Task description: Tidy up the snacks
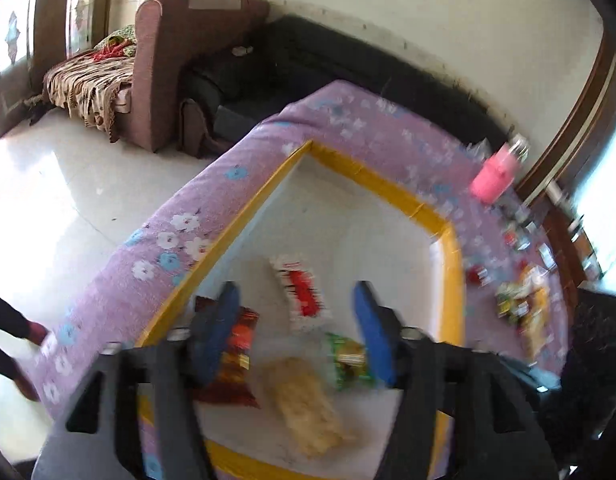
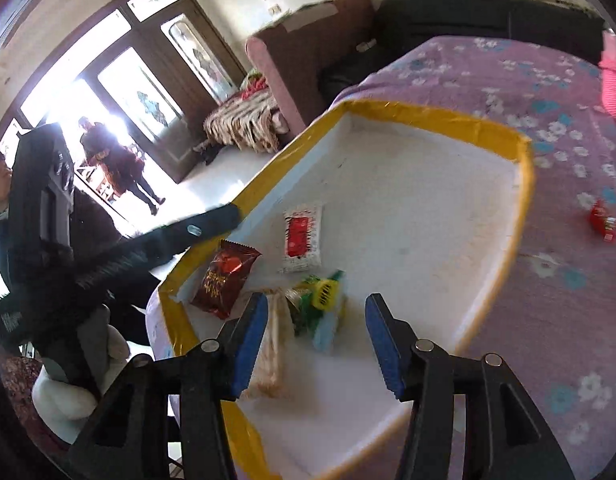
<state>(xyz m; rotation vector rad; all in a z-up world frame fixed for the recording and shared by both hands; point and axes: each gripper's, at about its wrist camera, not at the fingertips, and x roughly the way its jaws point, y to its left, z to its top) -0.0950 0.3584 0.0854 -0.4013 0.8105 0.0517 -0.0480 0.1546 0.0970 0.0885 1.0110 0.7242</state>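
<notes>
Both tools were empty with fingers spread apart: the left tool (image 1: 295, 332) and the right tool (image 2: 316, 340) hovered over the near end of the yellow-rimmed tray (image 2: 436, 116) on the floral-covered desk (image 2: 548, 280). Four packets lay inside it near that end: a dark red packet (image 2: 223, 276), a white-and-red packet (image 2: 301, 240), a green packet (image 2: 318, 296) and a pale cracker packet (image 1: 303, 408). Loose snacks (image 1: 524, 304) remained on the desk beyond the tray's right edge, nearer the right tool, so that hand probably fetches next.
</notes>
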